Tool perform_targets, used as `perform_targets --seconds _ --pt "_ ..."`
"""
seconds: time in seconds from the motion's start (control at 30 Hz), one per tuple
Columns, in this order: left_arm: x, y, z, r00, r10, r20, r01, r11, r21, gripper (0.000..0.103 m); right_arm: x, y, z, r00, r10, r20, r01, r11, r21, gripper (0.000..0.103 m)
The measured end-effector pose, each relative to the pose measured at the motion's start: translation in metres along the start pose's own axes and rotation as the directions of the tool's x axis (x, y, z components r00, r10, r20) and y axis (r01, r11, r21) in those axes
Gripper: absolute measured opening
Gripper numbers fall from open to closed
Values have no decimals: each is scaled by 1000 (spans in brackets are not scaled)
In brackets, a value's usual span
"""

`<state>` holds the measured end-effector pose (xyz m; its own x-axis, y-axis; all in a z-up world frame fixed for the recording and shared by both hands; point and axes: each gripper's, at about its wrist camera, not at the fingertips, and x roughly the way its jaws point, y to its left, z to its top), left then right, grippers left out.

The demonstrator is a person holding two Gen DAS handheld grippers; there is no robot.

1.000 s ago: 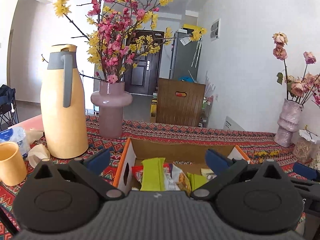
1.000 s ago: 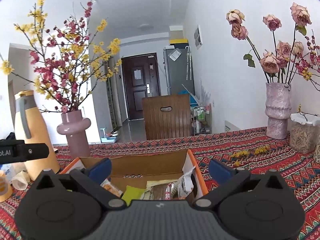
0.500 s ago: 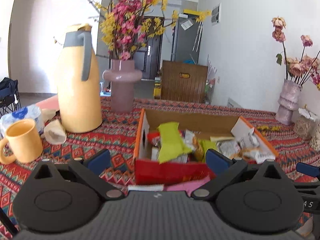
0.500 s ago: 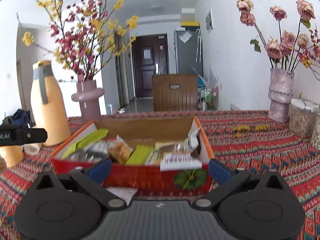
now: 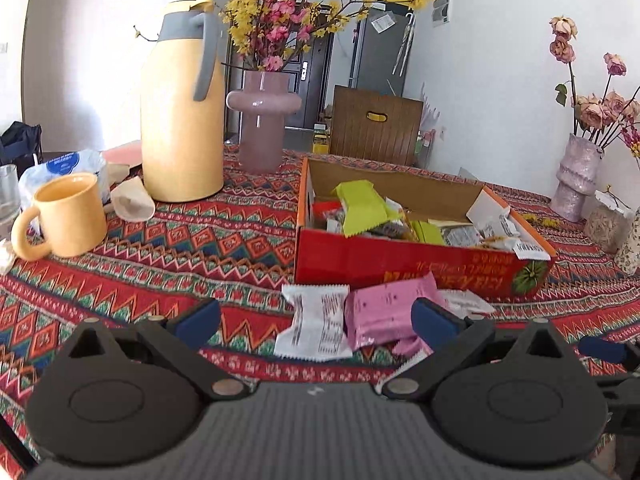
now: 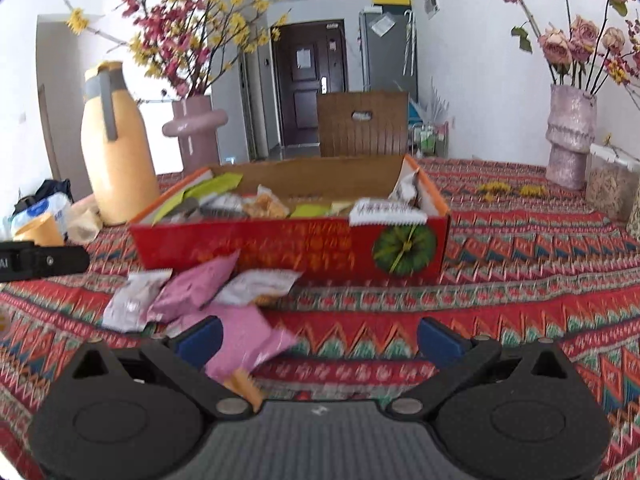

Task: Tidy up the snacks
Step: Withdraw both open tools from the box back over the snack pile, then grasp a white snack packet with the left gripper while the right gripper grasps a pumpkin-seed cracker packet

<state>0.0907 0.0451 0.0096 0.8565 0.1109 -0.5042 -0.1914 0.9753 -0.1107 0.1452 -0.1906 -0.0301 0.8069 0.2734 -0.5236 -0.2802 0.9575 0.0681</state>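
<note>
A red cardboard box [image 5: 400, 258] [image 6: 280, 248] with several snack packets inside sits on the patterned tablecloth. Loose packets lie on the cloth in front of it: a white packet [image 5: 316, 326] and a pink packet [image 5: 386, 312] in the left wrist view; pink packets [image 6: 192, 288] [image 6: 244, 336] and a white packet [image 6: 256, 286] in the right wrist view. My left gripper [image 5: 316, 318] is open and empty, just short of the white and pink packets. My right gripper [image 6: 318, 336] is open and empty, to the right of the loose pile.
A yellow jug [image 5: 182, 108], a pink flower vase [image 5: 262, 116], a yellow mug [image 5: 66, 216] and crumpled wrappers [image 5: 132, 200] stand left of the box. A rose vase [image 6: 570, 136] and a jar [image 6: 610, 184] stand at the right. A wooden chair [image 6: 362, 124] stands behind.
Both grippers have pulled back and lowered from over the box. The box front and the loose packets on the cloth have come into view.
</note>
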Motion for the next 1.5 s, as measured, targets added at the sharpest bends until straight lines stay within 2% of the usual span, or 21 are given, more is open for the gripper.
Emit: perform_targets --seconds 0.33,0.57,1.13,1.4,1.5 --pt "-23 4 -13 1000 -5 0 5 1000 -14 103 -3 26 -24 997 -16 -76 14 999 -29 103" --pt "-31 7 -21 1000 0 -13 0 1000 -27 103 -4 28 -33 994 -34 -102 32 999 -29 103" --pt "-33 -4 -31 998 6 -64 -7 1000 -22 103 -32 10 -51 995 -51 -85 51 999 -4 103" --pt "-31 -11 -35 996 4 -89 -5 1000 -9 103 -38 16 -51 997 -26 -70 26 1000 -8 103" --pt "-31 -10 -35 996 7 -92 -8 1000 -11 103 -34 17 -54 996 -29 -86 29 1000 -12 99"
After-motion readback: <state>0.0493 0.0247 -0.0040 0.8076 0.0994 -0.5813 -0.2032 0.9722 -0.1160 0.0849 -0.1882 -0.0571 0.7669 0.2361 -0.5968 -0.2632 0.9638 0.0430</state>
